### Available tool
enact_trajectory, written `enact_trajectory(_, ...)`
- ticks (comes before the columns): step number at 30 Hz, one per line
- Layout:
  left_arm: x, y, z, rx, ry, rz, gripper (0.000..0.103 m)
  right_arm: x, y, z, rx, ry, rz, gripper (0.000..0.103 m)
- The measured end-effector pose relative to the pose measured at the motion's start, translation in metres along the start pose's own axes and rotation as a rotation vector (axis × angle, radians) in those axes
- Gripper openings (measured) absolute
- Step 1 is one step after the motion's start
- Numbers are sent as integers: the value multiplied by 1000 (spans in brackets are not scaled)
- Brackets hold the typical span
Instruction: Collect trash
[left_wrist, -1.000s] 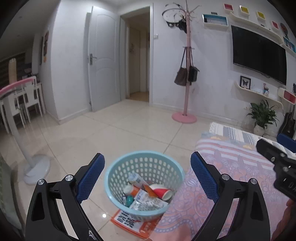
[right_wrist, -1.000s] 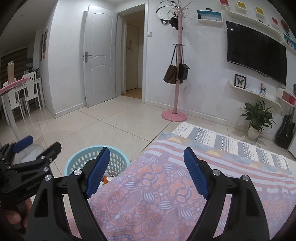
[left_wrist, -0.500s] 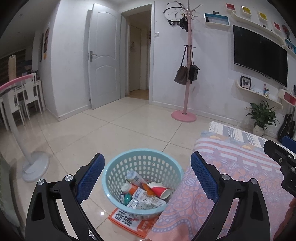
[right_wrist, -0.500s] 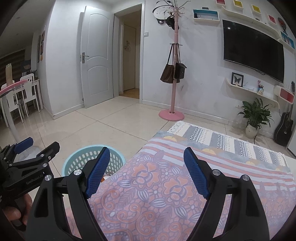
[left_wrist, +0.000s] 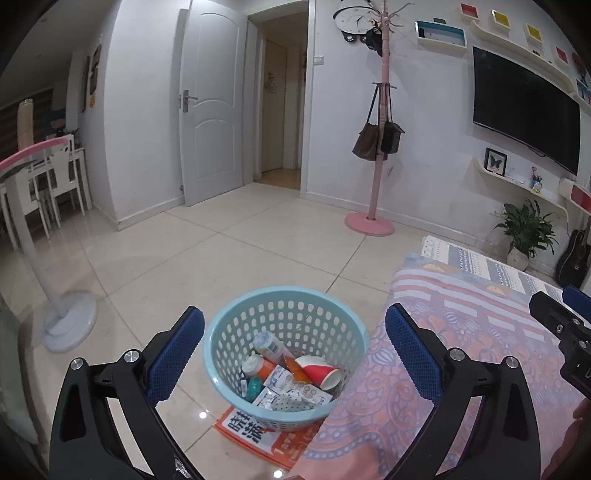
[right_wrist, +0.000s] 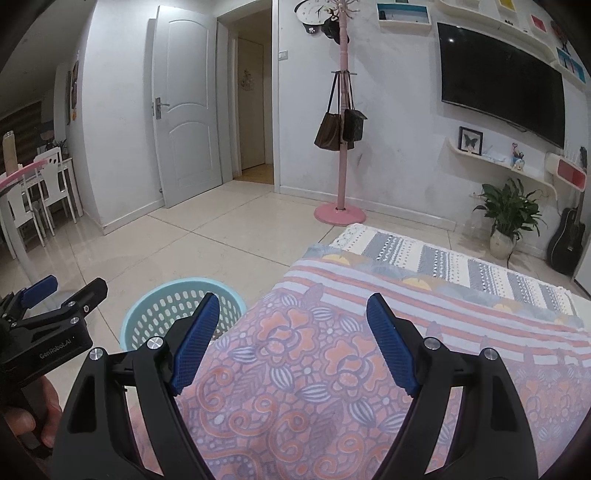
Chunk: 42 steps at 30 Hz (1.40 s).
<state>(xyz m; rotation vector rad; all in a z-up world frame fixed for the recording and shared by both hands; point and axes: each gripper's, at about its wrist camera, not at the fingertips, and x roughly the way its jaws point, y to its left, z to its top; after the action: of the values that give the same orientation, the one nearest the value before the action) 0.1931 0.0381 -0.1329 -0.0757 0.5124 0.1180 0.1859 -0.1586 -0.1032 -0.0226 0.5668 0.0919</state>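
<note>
The round pale-blue perforated plastic basket (left_wrist: 286, 350) stands on the cream tiled floor (left_wrist: 221, 266), hard against the edge of the bed with the pink-and-blue patterned cover (right_wrist: 332, 369); that spot probably lets rubbish be dropped straight off the bed into it. It sits partly on an orange printed flyer (left_wrist: 258, 434), which pokes out at 6 o'clock of the basket.

Inside lie the collected pieces: a red-and-white paper cup (left_wrist: 319, 373) on its side toward 3 o'clock, a small white squeeze bottle (left_wrist: 269, 345) near the middle, an orange-capped bottle (left_wrist: 258, 367) and several crumpled white printed wrappers (left_wrist: 291, 395) at 6 o'clock.

The left tool (left_wrist: 293, 350) hovers above the basket, its blue pads spread wide apart with nothing between them, framing the basket. The right tool (right_wrist: 290, 341) is held over the bed cover, equally spread and empty. No loose rubbish shows on the visible cover, so the collecting looks close to finished.
</note>
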Motion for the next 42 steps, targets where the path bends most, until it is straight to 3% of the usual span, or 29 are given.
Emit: enact_trajectory(42, -1, -2, 1, 7, 1, -13, 95, 1, 0, 1, 13, 14, 52, 78)
